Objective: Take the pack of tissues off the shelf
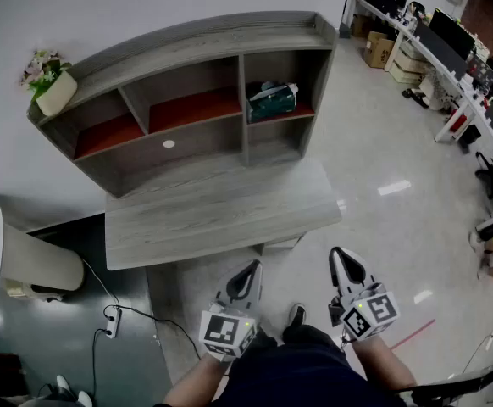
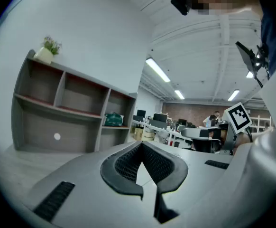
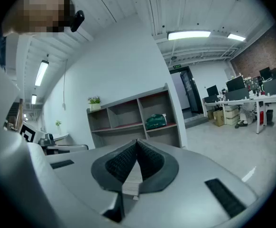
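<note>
Both hands low and close to the body, short of the counter's near edge, forearms side by side.

Left tongs: pointing forward, nose dipped slightly, clenched, nothing between the tips. Right tongs: level, also clenched with the tips meeting, empty. A marker cube sits on the back of each one. The bodies are smooth grey plastic. The pads are black with a fine grid texture and taper to a V.

Pack of tissues: on the shelf unit, in the upper right compartment, resting on its red-lined board near the shelf's right end. It has a dark green soft wrapper, crinkled, with a lighter patch at one end. It's well apart from both tongs, and both gripper views see it straight ahead across the counter.

The shelf unit is grey wood-grain laminate with a curved top board and open boxes. It stands along the counter's far edge. The counter has the same grey grain, a flat slab.

Potted plant on the shelf top, at the left end: pale pot, small pink flowers.
</note>
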